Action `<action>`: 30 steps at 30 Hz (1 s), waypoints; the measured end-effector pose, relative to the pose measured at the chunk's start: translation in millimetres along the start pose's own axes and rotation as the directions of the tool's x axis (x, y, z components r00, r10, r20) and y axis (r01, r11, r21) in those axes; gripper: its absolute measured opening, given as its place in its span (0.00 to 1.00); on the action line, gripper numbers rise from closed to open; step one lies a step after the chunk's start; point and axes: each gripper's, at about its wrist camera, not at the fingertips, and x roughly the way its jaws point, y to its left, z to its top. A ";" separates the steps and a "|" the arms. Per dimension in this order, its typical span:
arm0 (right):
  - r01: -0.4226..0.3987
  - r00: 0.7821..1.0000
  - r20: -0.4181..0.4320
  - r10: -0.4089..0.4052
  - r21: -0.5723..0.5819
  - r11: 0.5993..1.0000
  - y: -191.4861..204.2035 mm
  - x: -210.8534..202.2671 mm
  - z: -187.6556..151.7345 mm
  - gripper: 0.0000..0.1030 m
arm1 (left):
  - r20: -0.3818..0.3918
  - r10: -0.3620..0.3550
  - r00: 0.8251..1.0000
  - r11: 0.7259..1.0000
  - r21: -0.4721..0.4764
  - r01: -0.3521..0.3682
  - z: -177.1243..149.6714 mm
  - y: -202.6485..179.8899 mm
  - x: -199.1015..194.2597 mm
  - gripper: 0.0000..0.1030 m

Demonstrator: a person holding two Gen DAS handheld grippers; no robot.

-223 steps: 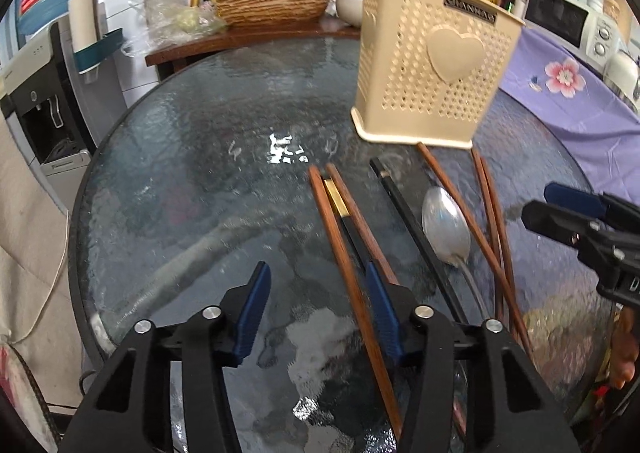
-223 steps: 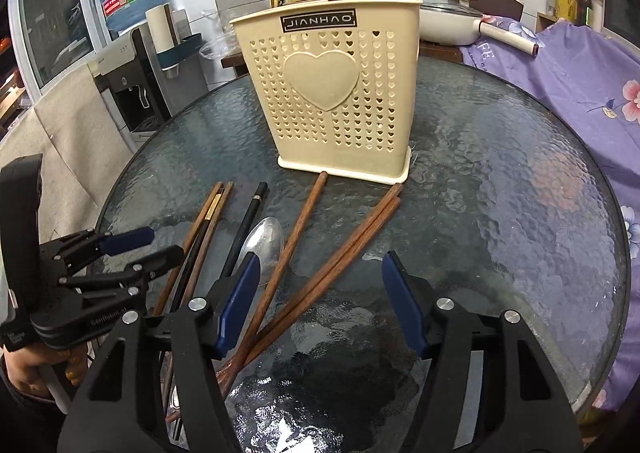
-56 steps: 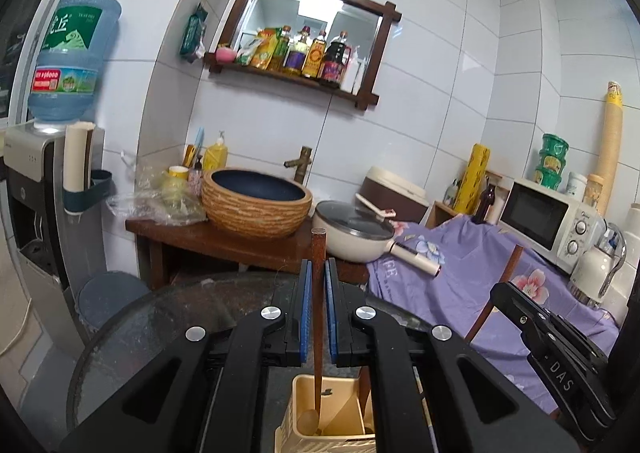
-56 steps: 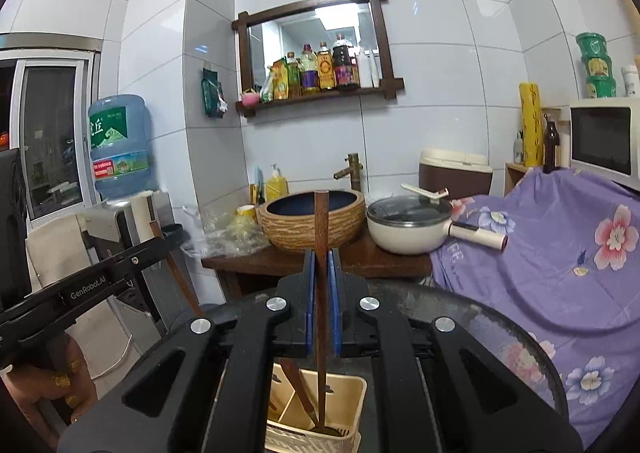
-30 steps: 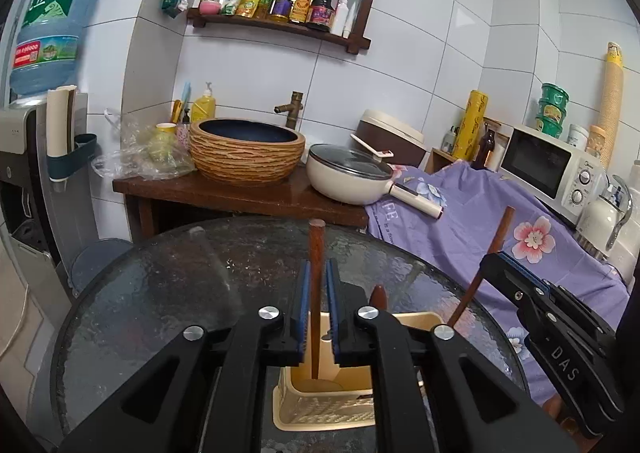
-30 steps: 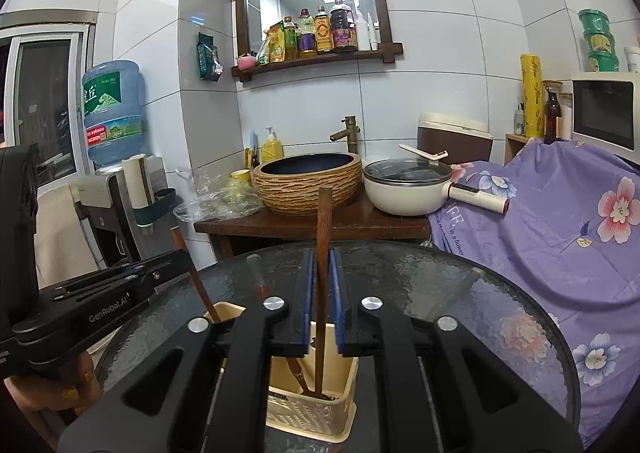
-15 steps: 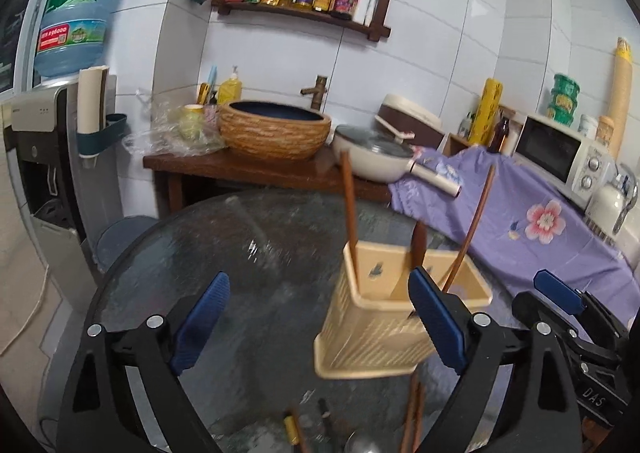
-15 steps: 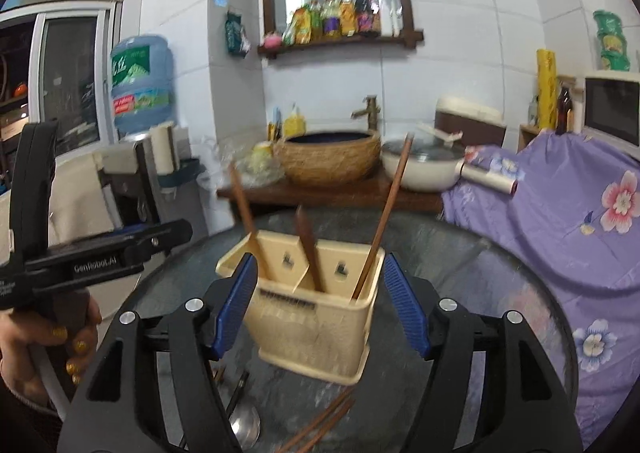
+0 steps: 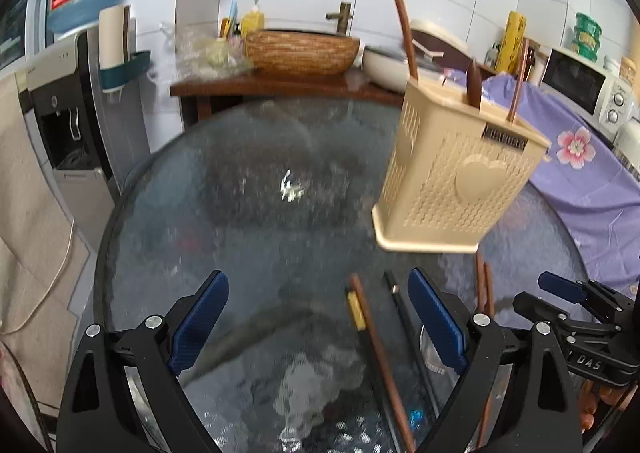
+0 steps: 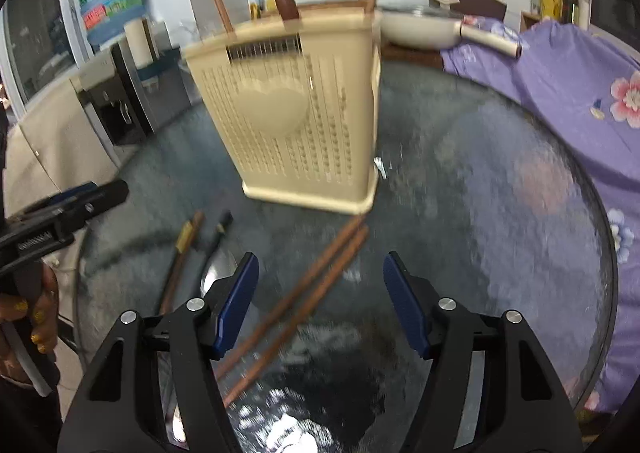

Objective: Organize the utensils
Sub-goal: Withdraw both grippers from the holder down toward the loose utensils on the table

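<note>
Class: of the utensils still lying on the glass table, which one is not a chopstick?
The metal spoon, lying between the black chopstick and the brown pair: it alone has a shiny rounded bowl.

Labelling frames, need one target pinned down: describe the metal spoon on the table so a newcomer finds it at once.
Start at the cream perforated utensil holder on the round glass table. In front of its left side lie loose utensils; the spoon is there, between a black chopstick and a pair of brown chopsticks. It is the only shiny silver piece with an oval bowl; its neighbours are straight sticks.

Beige heart-embossed utensil holder [image 9: 448, 177] — brown chopsticks [image 10: 304, 293]
</note>
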 end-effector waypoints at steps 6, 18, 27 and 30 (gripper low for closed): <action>0.012 0.998 -0.059 -0.011 0.022 1.000 1.2 15.6 -13.9 0.52 | -0.050 0.016 0.999 0.999 0.041 -0.014 -19.8 -6.9 9.7 0.80; 0.072 0.994 -0.079 -0.073 -0.026 0.997 14.6 25.5 -21.5 0.51 | -0.120 0.039 0.992 0.990 0.137 -0.022 -49.8 -24.6 15.4 0.66; 0.099 0.991 -0.086 -0.102 -0.048 0.994 17.1 26.0 -25.2 0.51 | -0.146 0.044 0.988 0.986 0.166 -0.020 -61.0 -30.2 17.9 0.62; 0.107 0.990 -0.088 -0.111 -0.052 0.993 16.1 25.9 -26.9 0.51 | -0.148 0.047 0.988 0.985 0.170 -0.021 -62.2 -29.7 16.4 0.62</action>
